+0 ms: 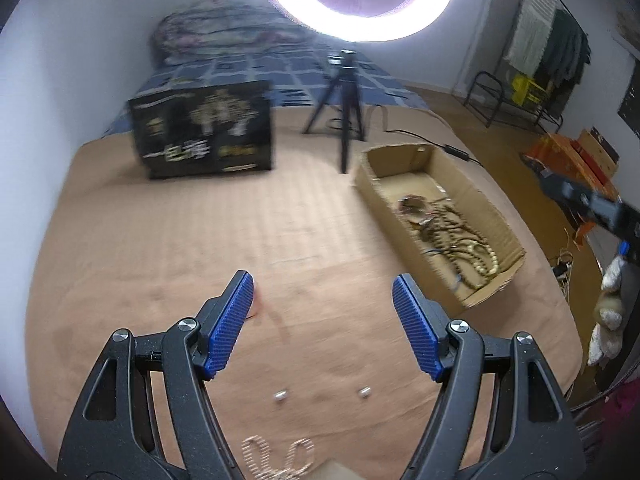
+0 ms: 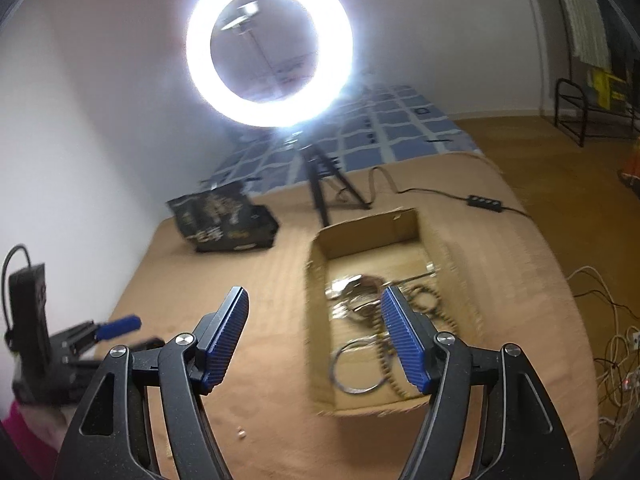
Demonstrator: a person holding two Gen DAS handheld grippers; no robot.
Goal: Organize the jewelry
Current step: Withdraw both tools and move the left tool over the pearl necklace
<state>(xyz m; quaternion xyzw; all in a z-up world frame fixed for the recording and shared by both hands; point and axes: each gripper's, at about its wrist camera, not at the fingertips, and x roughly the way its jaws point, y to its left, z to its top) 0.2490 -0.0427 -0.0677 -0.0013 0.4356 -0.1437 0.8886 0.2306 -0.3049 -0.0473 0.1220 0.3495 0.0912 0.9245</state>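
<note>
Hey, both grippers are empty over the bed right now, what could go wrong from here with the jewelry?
The two small silver beads lie loose on the tan bedspread, apart from the cardboard box; they could be overlooked or roll. In the box, bead strands lie tangled, so lifting one might drag others. The ring light's cable runs close behind the box.

Both the left gripper and the right gripper have matte black plastic frames with triangular cut-outs, round silver screw heads at the pivots, and ribbed blue pads lining the jaws. Beside the left gripper's black body, a pink sleeve shows.
</note>
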